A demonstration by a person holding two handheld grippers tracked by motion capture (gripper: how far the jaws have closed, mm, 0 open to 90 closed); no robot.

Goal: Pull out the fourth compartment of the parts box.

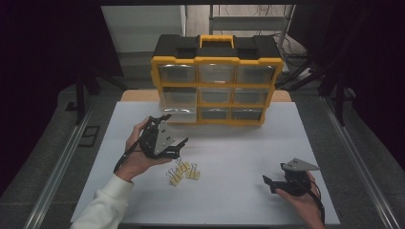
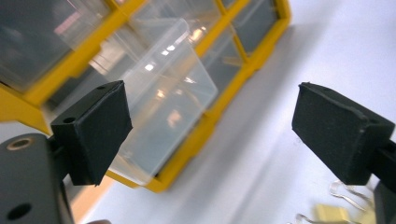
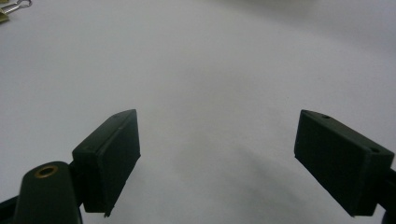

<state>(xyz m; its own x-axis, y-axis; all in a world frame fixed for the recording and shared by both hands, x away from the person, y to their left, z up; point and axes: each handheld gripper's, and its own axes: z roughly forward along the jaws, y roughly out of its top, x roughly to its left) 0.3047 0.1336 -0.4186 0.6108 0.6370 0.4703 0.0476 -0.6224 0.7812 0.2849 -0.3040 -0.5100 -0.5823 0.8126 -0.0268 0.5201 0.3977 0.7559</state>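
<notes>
The left gripper is held spread and empty at centre left, just before the pulled-out clear drawer of the yellow organizer. Binder clips lie below it. The right gripper is spread over bare white surface at lower right.

My tongs are black with a grey plate; the clips are pale yellow with silver wire; the organiser is yellow and black, drawers clear; the table is white.
</notes>
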